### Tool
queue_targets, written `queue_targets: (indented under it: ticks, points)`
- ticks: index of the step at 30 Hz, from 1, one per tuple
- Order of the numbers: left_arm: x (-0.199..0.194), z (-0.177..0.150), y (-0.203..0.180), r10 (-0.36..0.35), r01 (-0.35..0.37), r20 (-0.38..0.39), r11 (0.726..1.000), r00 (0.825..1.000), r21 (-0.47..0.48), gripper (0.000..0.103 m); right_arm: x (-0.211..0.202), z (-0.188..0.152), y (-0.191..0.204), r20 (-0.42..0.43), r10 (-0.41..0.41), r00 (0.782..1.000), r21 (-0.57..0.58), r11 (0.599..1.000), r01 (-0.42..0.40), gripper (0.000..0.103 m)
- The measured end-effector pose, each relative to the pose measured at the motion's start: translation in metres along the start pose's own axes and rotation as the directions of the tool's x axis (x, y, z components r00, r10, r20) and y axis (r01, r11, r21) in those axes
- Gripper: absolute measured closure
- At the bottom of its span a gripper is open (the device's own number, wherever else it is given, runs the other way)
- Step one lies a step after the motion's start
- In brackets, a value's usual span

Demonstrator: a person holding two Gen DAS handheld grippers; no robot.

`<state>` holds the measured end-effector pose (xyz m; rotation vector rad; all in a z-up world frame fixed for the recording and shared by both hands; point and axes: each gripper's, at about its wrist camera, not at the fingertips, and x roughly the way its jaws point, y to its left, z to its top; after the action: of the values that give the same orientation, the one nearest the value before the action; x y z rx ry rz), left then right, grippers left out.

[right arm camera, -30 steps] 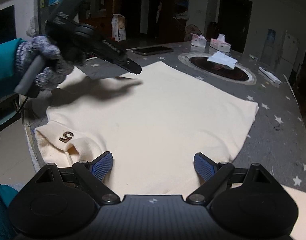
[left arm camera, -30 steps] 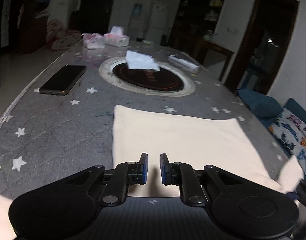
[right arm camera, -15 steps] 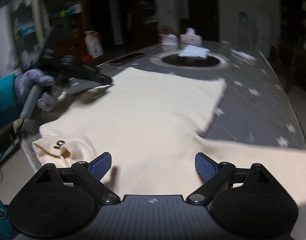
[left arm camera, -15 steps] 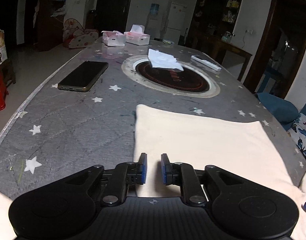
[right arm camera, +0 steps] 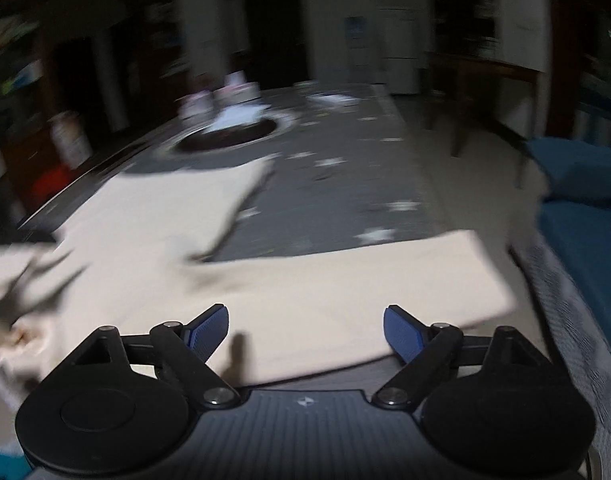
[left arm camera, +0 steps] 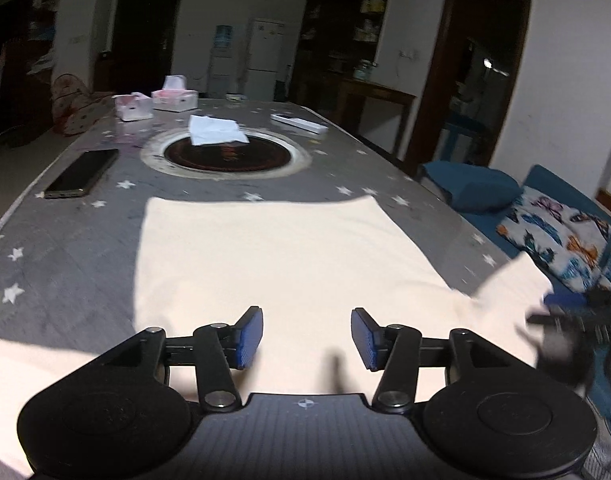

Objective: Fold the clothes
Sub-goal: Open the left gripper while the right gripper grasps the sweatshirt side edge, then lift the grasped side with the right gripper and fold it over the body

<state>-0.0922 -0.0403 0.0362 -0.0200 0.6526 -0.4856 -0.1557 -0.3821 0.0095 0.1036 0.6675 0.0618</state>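
One cream garment (left arm camera: 273,256) is spread flat on the counter (left arm camera: 57,264). Two grippers are seen: left gripper (left arm camera: 306,338) jaws just opening, empty; right gripper (right arm camera: 305,334) jaws released, slightly narrowing. One phone (left arm camera: 83,172), two tissue boxes (left arm camera: 173,98).

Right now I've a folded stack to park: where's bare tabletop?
Free: the grey table left of the cream garment, below the phone, and the strip between garment and round inset. Crowded: the far end with tissue boxes and the remote.
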Motion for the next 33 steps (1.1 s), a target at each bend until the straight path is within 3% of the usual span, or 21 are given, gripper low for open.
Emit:
queue_targets:
  ticks: [4,9,16,20,26,33]
  points:
    - [-0.002,-0.009,-0.015,-0.033,0.033,-0.013,0.999,0.999,0.042,0.051,0.005,0.001,-0.043,-0.003,-0.116,0.993,0.134,0.984,0.115,0.023]
    - [-0.001,-0.015,-0.027,-0.055,0.056,-0.027,0.997,0.998,0.053,0.05,0.014,-0.003,-0.087,-0.032,-0.154,0.987,0.273,0.949,0.157,0.03]
    - [0.0,-0.019,-0.046,-0.085,0.089,-0.037,0.988,0.996,0.126,0.048,0.027,-0.012,-0.117,-0.003,-0.037,0.999,0.447,0.894,0.035,0.048]
    - [0.0,-0.021,-0.054,-0.099,0.105,-0.044,0.983,0.994,0.149,0.047,0.022,-0.016,-0.12,0.03,-0.021,0.999,0.474,0.88,0.004,0.067]
    - [0.002,-0.027,-0.066,-0.123,0.133,-0.063,0.974,0.99,0.185,0.046,0.014,-0.013,-0.119,0.077,-0.074,0.994,0.463,0.886,0.03,0.093]
    - [0.006,-0.029,-0.077,-0.149,0.162,-0.075,0.963,0.986,0.214,0.046,-0.007,-0.002,-0.109,0.161,-0.046,0.986,0.439,0.898,-0.03,0.098]
